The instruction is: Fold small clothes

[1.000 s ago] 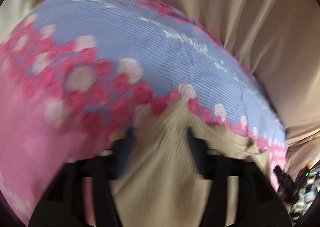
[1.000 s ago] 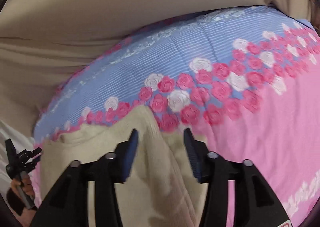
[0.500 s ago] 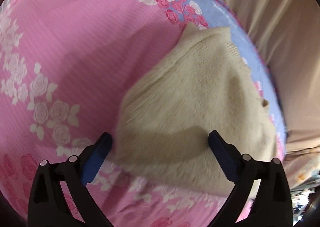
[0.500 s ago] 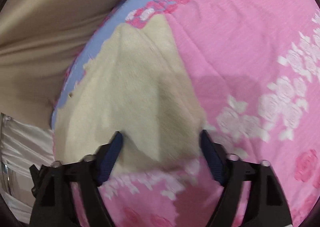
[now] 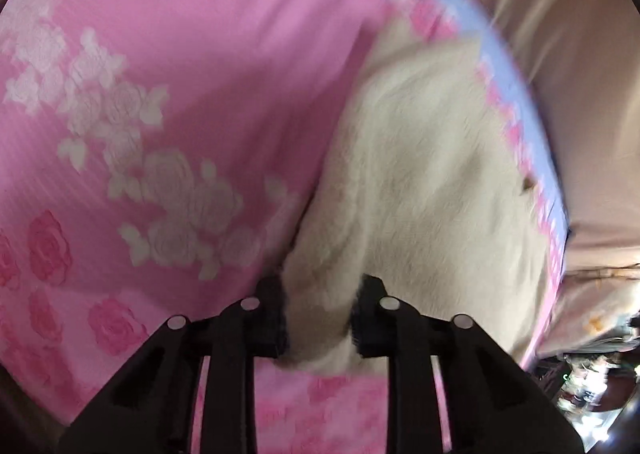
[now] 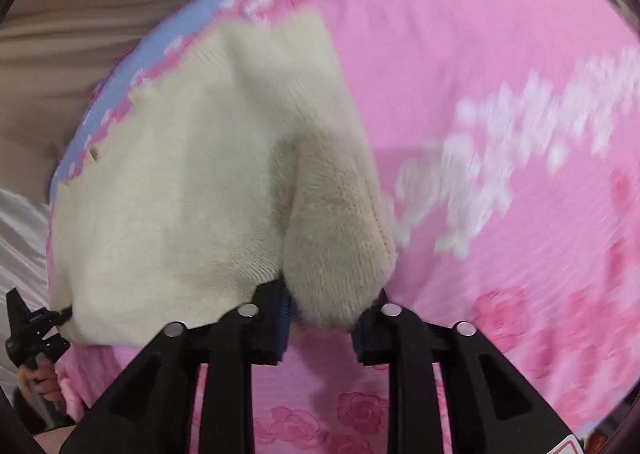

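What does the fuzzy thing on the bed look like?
Find the pink rose-print bedspread. At its blue-edged side lies a cream knitted garment, gripped by the right hand-held gripper and the left hand-held gripper. It alone is plain and fluffy.

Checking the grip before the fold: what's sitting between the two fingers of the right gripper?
A bunched near corner of the cream fuzzy knit garment fills the gap of the right gripper, seen in the right wrist view.

Left gripper [image 5: 320, 320] has its 2 fingers pinched on the near edge of the cream knit garment [image 5: 420, 189]. Right gripper [image 6: 326, 320] is likewise clamped on a bunched fold of it.
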A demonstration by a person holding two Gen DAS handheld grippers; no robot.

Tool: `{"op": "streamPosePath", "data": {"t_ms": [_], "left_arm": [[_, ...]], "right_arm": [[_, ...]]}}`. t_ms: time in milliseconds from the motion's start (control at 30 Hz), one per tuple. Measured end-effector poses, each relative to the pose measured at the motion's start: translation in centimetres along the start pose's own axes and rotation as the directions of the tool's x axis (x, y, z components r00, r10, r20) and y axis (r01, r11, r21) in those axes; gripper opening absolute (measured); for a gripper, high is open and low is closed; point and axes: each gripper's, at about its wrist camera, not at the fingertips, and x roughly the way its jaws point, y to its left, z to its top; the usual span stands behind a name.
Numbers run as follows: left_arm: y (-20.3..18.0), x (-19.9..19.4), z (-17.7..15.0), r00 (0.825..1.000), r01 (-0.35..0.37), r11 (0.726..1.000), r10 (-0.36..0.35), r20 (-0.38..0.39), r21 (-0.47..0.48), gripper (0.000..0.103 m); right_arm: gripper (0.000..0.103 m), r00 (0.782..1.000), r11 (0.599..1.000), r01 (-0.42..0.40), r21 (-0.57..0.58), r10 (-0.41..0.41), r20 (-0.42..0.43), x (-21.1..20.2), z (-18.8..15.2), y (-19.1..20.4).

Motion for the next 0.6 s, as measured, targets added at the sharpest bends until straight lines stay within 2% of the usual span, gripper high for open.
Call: {"op": "streamPosePath", "data": {"t_ms": [67,100,133,167,200,233,267,333,400,433,500,533,567,600], "left_arm": [[-1.4,-1.0,-0.3,0.997,-0.073,0.994,0.073,0.006,0.081,0.027],[-2.1,-2.1,-0.2,0.994,-0.105,0.989,0.102,0.032,0.102,0.027],[-2.7,-3.3,-0.2,0.990,-0.131,0.984,0.122,0.074,0.117,0.026],[-3.8,-5.2,0.1,0.980,-0.155,0.979,0.135,0.145,0.130,0.026],[-4.8,-6.0,0.3,0.976,-0.150,0.979,0.124,0.181,0.137,0.026],[-6.0,-6.8,0.9,0.973,-0.128,0.980,0.094,0.209,0.152,0.028],[-7.5,-7.1,1.3,0.975,-0.094,0.979,0.053,0.218,0.182,0.029],[-10.2,-5.9,2.1,0.981,-0.056,0.967,0.006,0.196,0.248,0.040],[-12.5,-2.7,2.2,0.989,-0.069,0.948,0.024,0.146,0.311,0.040],[-12.8,-0.9,2.2,0.992,-0.091,0.938,0.054,0.117,0.333,0.039],[-12.8,3.5,2.3,0.984,-0.180,0.916,0.167,0.067,0.360,0.039],[-12.3,4.6,2.5,0.979,-0.202,0.911,0.196,0.052,0.359,0.041],[-11.6,4.6,2.4,0.982,-0.186,0.919,0.169,0.079,0.349,0.041],[-11.5,4.3,2.4,0.983,-0.179,0.922,0.159,0.087,0.343,0.041]], "right_arm": [[0.031,0.994,0.999,0.044,0.025,-0.046,0.096,-3.1,0.3,0.9],[0.031,0.985,0.998,0.069,-0.011,-0.066,0.158,-4.8,0.5,1.8],[0.031,0.979,0.993,0.091,-0.075,-0.075,0.190,-5.9,0.9,3.3],[0.023,0.979,0.988,0.083,-0.131,-0.056,0.194,-6.3,1.3,4.6],[0.007,0.984,0.981,0.048,-0.186,-0.015,0.177,-6.3,1.9,6.4],[0.003,0.987,0.974,0.029,-0.224,0.008,0.160,-6.0,2.2,8.1],[0.003,0.987,0.961,0.015,-0.275,0.031,0.160,-5.6,2.4,10.6],[0.003,0.989,0.935,-0.045,-0.351,0.092,0.119,-4.3,2.1,14.3],[0.003,0.992,0.920,-0.098,-0.379,0.119,0.032,-1.4,1.7,16.9],[0.003,0.995,0.915,-0.097,-0.392,0.097,-0.021,0.7,1.7,17.5],[0.003,0.998,0.909,0.024,-0.416,-0.045,-0.040,4.3,1.7,16.7],[0.000,0.998,0.924,0.035,-0.381,-0.056,-0.042,5.1,2.3,14.7],[0.000,0.997,0.956,-0.067,-0.285,0.053,-0.059,4.9,3.2,12.6],[0.000,0.996,0.975,-0.075,-0.209,0.063,-0.062,4.4,3.9,11.3]]}}
